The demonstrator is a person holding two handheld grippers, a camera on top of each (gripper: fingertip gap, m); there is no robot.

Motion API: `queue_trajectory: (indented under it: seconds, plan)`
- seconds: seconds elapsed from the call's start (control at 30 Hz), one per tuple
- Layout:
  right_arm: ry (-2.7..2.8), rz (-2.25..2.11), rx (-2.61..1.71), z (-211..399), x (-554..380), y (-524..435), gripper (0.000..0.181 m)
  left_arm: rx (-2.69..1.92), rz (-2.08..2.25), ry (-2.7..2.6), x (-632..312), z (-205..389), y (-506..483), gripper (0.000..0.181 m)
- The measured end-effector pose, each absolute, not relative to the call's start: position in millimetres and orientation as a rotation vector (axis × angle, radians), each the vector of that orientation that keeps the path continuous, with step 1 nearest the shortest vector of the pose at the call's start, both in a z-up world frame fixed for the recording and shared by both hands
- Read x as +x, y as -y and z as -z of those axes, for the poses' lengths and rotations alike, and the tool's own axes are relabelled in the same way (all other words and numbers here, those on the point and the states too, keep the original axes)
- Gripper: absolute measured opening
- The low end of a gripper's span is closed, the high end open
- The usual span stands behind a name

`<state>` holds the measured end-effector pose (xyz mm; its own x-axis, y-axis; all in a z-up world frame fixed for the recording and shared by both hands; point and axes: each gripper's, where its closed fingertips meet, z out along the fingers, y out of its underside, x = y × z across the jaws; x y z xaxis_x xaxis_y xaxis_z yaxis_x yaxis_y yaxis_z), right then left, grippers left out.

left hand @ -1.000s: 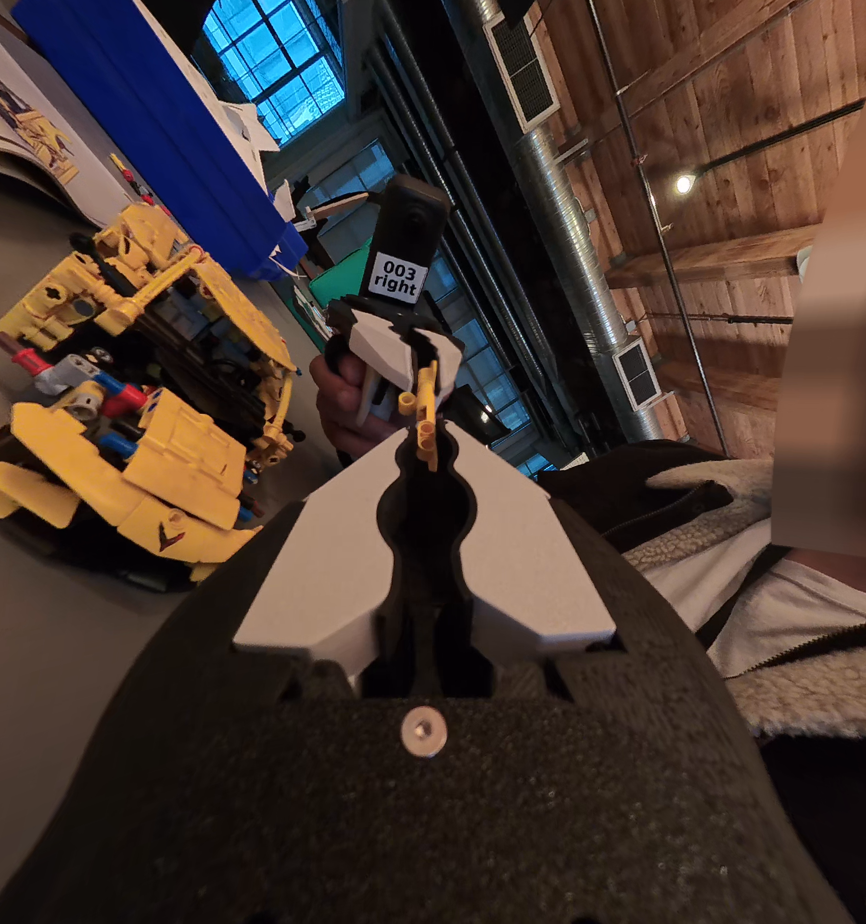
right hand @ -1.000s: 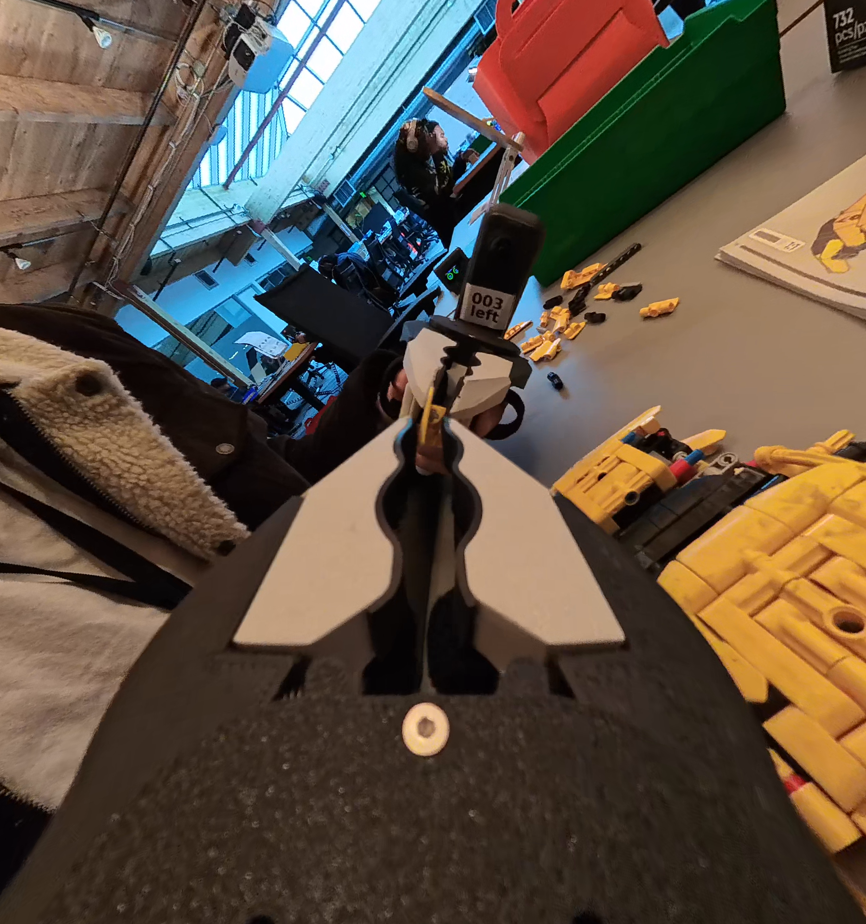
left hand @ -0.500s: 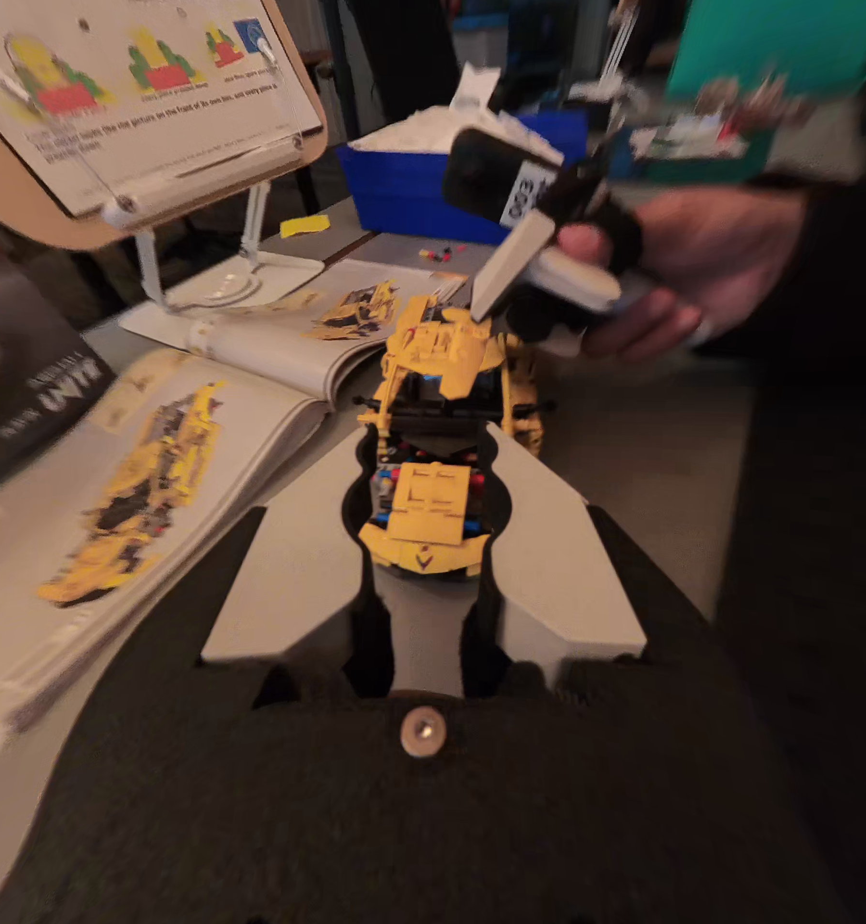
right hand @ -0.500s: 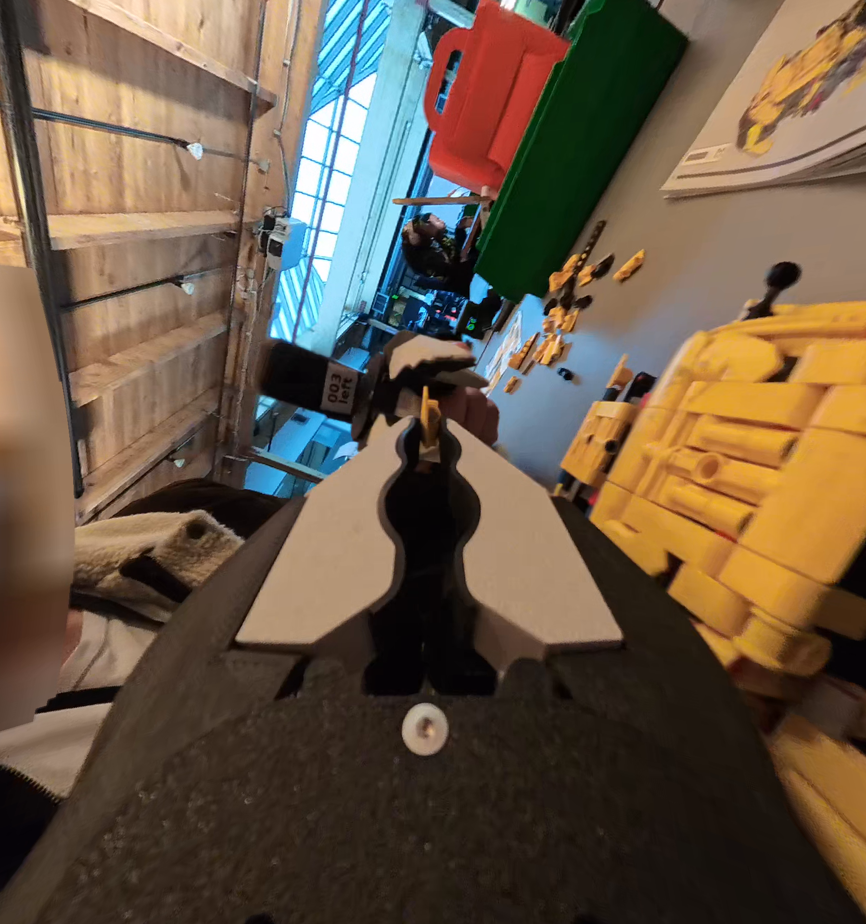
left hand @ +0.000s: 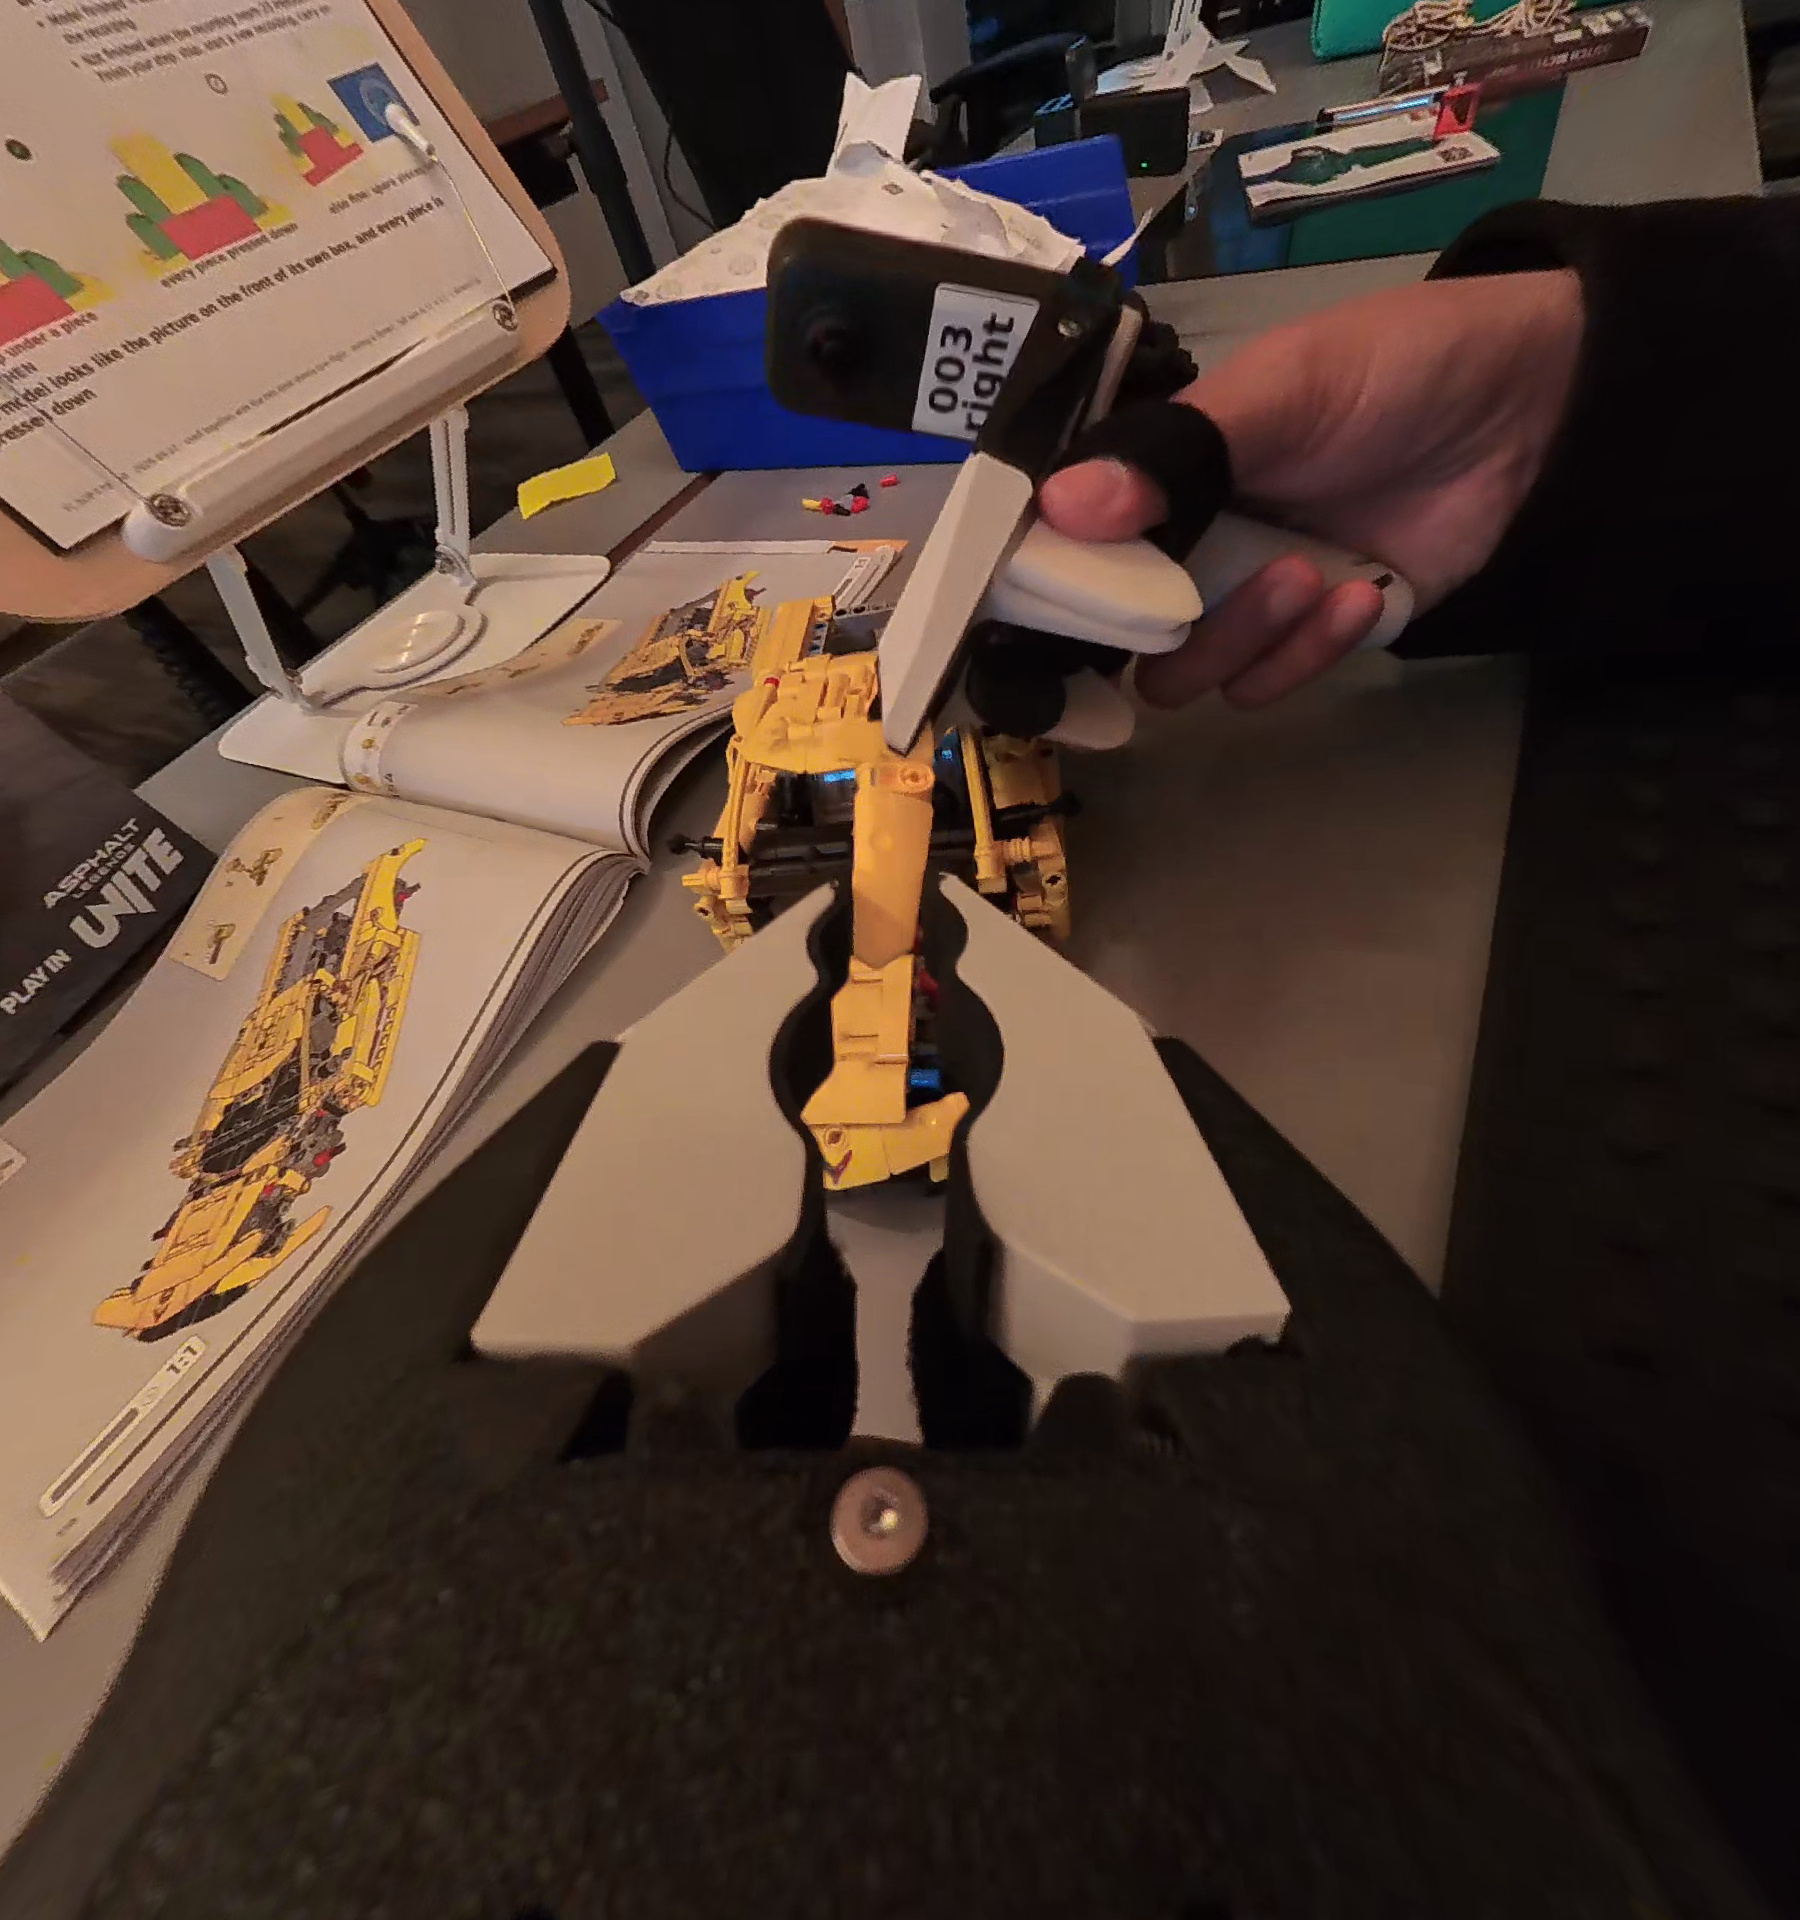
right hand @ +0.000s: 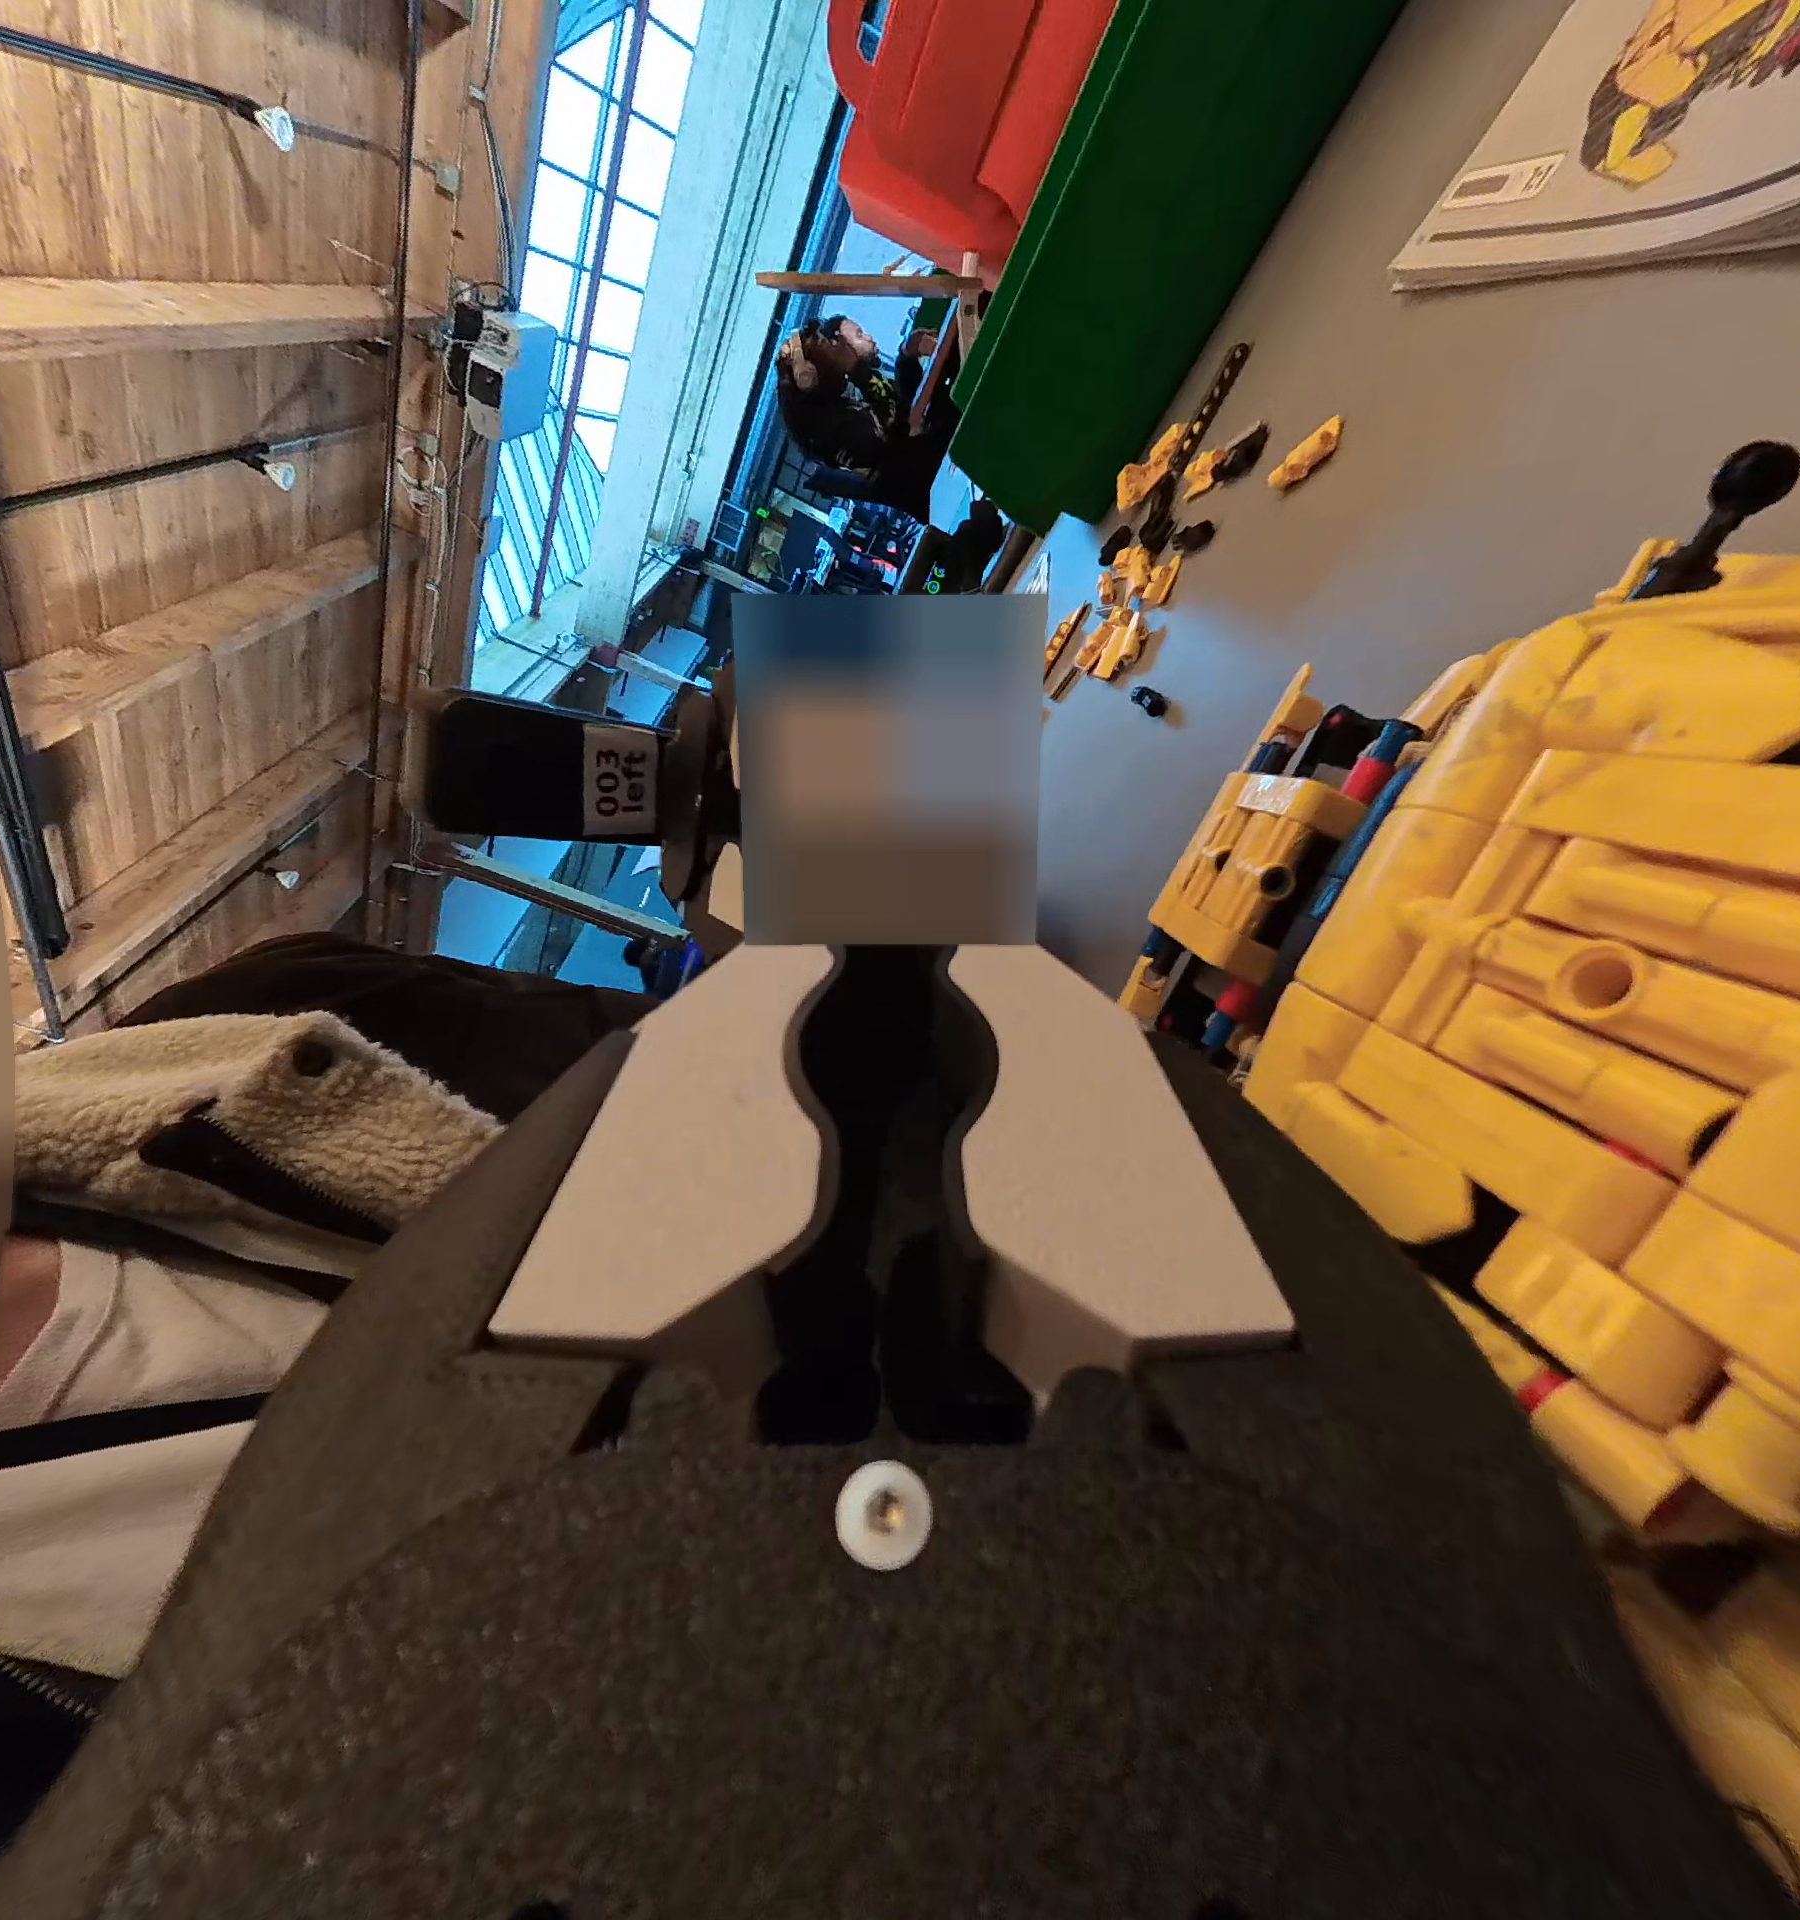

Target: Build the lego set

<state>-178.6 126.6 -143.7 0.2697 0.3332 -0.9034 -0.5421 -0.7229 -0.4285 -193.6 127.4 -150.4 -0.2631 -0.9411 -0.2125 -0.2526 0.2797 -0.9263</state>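
Above the yellow model (left hand: 875,831), right tongs (left hand: 901,743) touch its roof.

**Where things sit on my table**

From my left gripper's camera, the model (left hand: 875,831) stands on the table (left hand: 1291,935) straight ahead. The open manual (left hand: 356,987) lies to its left, touching it. Behind the manual stands a sheet holder (left hand: 252,312); a bin (left hand: 823,384) sits behind the model. From my right camera, loose pieces (right hand: 1166,540) lie beyond the model, before another bin (right hand: 1114,260).
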Motion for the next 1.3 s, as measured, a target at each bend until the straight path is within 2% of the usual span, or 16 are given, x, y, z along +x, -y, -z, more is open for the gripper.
queue_trajectory:
  seconds: [0.1,0.3,0.53,0.63,0.8,0.93,1.1,1.2,1.3]
  plan:
    - [-0.143,-1.526,-1.801,141,-179,-127,0.008,-1.117,1.099,-1.691,-194,150,-127,0.012]
    - [-0.074,-1.306,-1.735,130,-159,-133,0.023,-1.214,1.328,-1.596,-199,144,-134,0.012]
    - [0.208,-0.845,-1.741,126,-151,-134,0.026,-1.508,1.668,-1.524,-200,158,-138,0.012]
    - [0.36,-0.734,-1.769,135,-167,-134,0.032,-1.589,1.901,-1.484,-203,155,-130,0.012]
    - [0.492,-0.675,-1.777,141,-183,-130,0.032,-1.625,2.087,-1.413,-207,149,-128,0.012]
    - [0.496,-0.712,-1.8,144,-182,-126,0.028,-1.631,1.99,-1.46,-205,156,-128,0.011]
    - [0.613,-0.552,-1.919,163,-160,-116,0.031,-1.559,1.495,-1.771,-203,195,-120,0.012]
    - [0.721,-0.462,-1.99,176,-161,-109,0.042,-1.479,1.357,-1.867,-201,203,-112,0.012]
    - [0.828,-0.33,-2.028,186,-169,-111,0.062,-1.451,1.255,-1.873,-197,206,-120,0.012]
